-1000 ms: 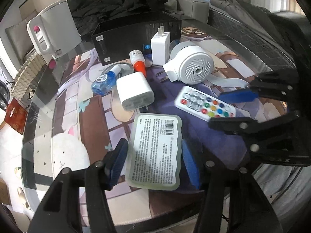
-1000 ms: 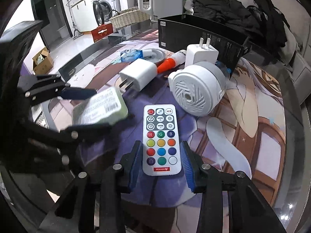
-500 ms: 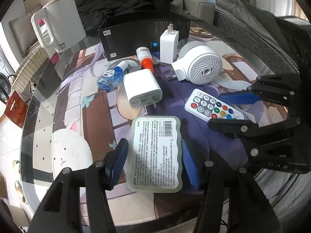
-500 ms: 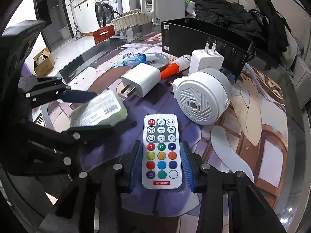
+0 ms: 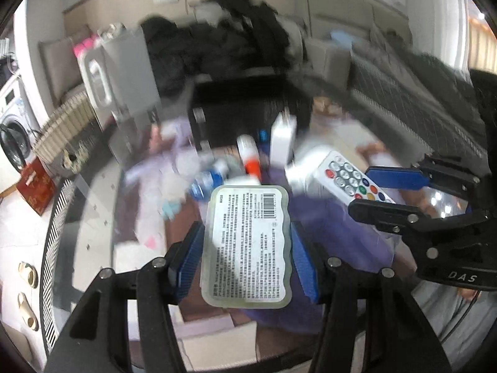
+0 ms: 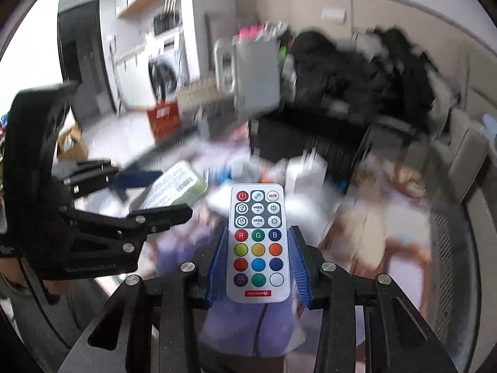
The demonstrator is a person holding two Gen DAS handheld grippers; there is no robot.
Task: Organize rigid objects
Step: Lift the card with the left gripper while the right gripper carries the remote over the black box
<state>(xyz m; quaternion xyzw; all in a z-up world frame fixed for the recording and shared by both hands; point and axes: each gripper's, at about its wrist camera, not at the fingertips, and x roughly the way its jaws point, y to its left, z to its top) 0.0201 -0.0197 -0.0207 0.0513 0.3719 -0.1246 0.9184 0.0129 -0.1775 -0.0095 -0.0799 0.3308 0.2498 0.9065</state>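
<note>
- The flat labelled pack [image 5: 248,242] sits between the blue pads of the left claw [image 5: 247,261], which is closed on its two long edges; it appears lifted clear of the surface [image 5: 93,217], on the near side of the black box [image 5: 248,108].
- The remote [image 6: 258,242] is pinched the same way in the right claw [image 6: 257,267], pads pressing its two long sides, button face up, also near side of the black box and raised.
- In the left wrist view the remote [image 5: 357,180] and right claw [image 5: 400,192] show just to the right of the pack; the two loads are near each other but apart.
- The step in hand looks like carrying both items toward the black box, likely the collecting bin.
- To do it well: keep each item level, since both are held only by thin edges and could pivot or slip out if tilted.
- Bring the claws in one after the other rather than together, so they do not collide over the box's opening.
- Clear the box's near wall before lowering; release low, not from height.
- Between the claws and the box lie a white charger [image 5: 281,143], an orange-tipped tube [image 5: 248,155] and a blue-capped bottle [image 5: 208,183], all blurred; pass above them.
- A white kettle [image 5: 124,77] stands left of the box, well out of the path.
</note>
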